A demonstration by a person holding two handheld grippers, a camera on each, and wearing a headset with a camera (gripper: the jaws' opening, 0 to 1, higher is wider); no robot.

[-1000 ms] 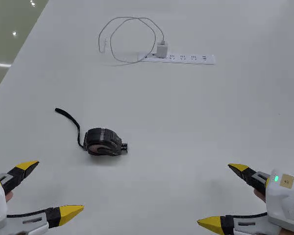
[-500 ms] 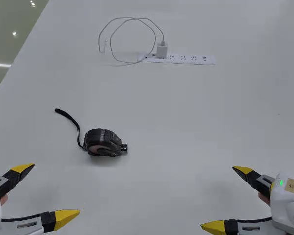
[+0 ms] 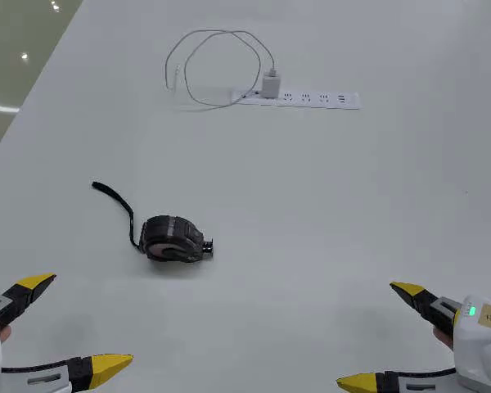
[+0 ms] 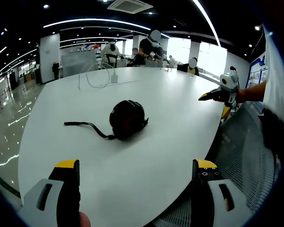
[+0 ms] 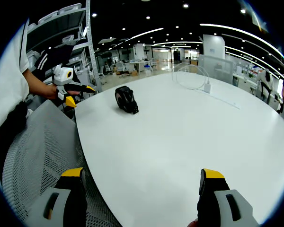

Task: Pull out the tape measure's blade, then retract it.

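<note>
Both finger pairs released, empty. Tape measure (image 3: 173,238) on table (image 3: 327,205), just ahead-right of left gripper (image 3: 80,321), far ahead-left of right gripper (image 3: 376,334). Blade mouth faces right, strap trails left. Left nearer.

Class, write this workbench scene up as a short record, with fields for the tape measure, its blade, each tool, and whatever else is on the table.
tape measure: lying on the white table, its strap trailing off to the left in the head view
blade: not pulled out
left tool: open, holding nothing, apart from the tape measure
right tool: open, holding nothing, farther from the tape measure
other items: power strip with a charger plugged in, at the far side
</note>
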